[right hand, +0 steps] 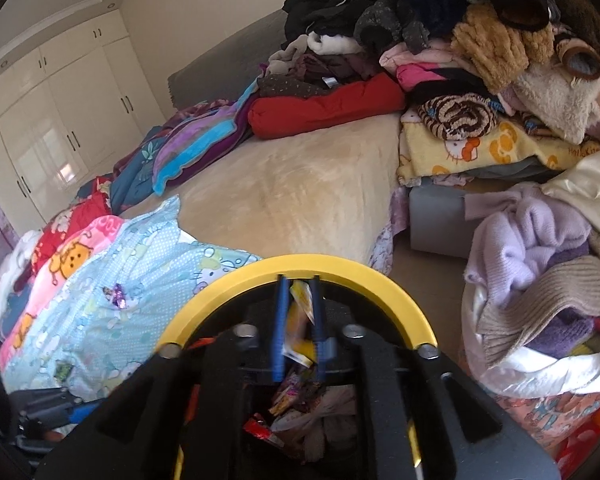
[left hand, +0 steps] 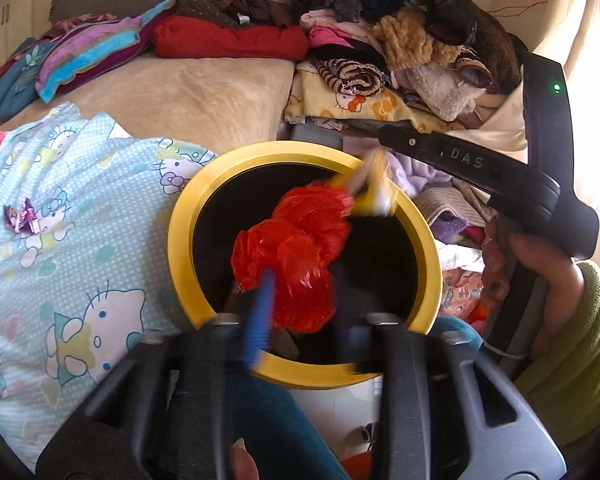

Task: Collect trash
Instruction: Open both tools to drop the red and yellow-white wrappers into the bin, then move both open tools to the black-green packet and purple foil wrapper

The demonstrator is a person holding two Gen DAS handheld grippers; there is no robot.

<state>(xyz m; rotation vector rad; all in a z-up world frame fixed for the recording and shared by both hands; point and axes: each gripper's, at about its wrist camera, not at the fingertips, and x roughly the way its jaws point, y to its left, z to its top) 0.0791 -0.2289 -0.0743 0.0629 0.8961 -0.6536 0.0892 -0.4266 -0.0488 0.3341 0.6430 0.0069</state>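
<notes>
A crumpled red plastic bag (left hand: 296,256) hangs over the yellow-rimmed bin (left hand: 180,236), at twelve o'clock from the left gripper (left hand: 300,332), whose jaws gape, touching nothing. The right gripper (right hand: 300,332), narrowly parted, has a yellow wrapper (right hand: 300,312) between its blue pads above the bin; whether they pinch it I can't tell.

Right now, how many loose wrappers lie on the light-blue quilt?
2. A purple foil wrapper sits midway up the quilt; a green wrapper lies nearer the camera. Folds may hide others.
</notes>
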